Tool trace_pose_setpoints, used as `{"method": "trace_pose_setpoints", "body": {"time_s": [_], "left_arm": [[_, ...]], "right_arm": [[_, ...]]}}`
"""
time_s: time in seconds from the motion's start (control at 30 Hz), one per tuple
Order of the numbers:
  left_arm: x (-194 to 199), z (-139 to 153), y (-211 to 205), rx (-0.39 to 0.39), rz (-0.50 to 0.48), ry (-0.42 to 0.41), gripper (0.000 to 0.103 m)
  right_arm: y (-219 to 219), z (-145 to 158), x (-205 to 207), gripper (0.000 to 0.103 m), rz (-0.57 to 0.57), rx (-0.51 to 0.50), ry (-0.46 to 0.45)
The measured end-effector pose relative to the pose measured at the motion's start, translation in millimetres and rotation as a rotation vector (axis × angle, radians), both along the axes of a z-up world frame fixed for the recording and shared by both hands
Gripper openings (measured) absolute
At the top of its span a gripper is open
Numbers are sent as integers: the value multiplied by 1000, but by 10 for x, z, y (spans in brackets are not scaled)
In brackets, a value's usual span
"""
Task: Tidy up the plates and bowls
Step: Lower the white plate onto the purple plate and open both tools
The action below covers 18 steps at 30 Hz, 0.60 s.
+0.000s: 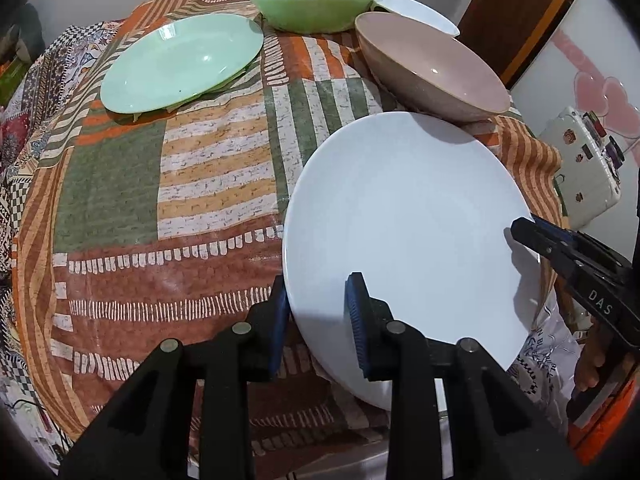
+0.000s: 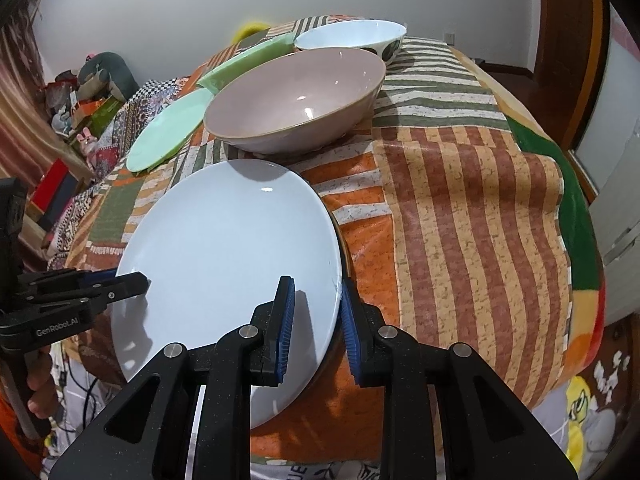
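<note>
The step in hand appears to be a two-handed lift of the white plate [image 1: 404, 236], which sits at the near table edge, overhanging it slightly. The left gripper [image 1: 320, 320] straddles the plate rim at 7 o'clock, one pad above and one below; the jaws are part-spread, and firm contact cannot be confirmed. The right gripper [image 2: 316, 324] straddles the rim at 4 o'clock in the same manner.

Next move, as judged: press both claws onto the rim, then raise the plate level toward the green plate [image 1: 180, 64] at 11 o'clock.

The pink bowl [image 1: 432, 68] stands just beyond the plate at 1 o'clock. The green bowl [image 1: 316, 4] and white bowl [image 2: 352, 36] sit farther back. The tablecloth [image 1: 180, 208] lies wrinkled.
</note>
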State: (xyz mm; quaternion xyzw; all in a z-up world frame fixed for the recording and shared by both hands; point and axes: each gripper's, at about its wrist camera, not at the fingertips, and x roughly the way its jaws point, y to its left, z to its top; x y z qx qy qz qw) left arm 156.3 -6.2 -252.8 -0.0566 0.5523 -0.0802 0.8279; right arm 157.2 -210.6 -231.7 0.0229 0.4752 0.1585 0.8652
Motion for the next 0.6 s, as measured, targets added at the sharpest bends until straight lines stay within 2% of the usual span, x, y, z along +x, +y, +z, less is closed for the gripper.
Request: {"method": "trace_pose_setpoints", "body": {"time_s": [0.07, 0.17, 0.27, 0.43, 0.6], "left_arm": [[-3, 9, -2, 6, -2, -4, 29], [-9, 33, -73, 71, -18, -28, 29], [-21, 57, -112, 95, -31, -34, 29], [-58, 185, -19, 67, -17, -55, 31], [-144, 428, 147, 47, 7, -114, 35]], "right_arm": [[-1, -3, -1, 23, -3, -14, -10], [10, -4, 14, 23, -2, -17, -13], [-2, -3, 17, 25, -1, -22, -6], [-32, 66, -5, 35, -9, -18, -7], [-30, 238, -37, 38, -5, 7, -37]]}}
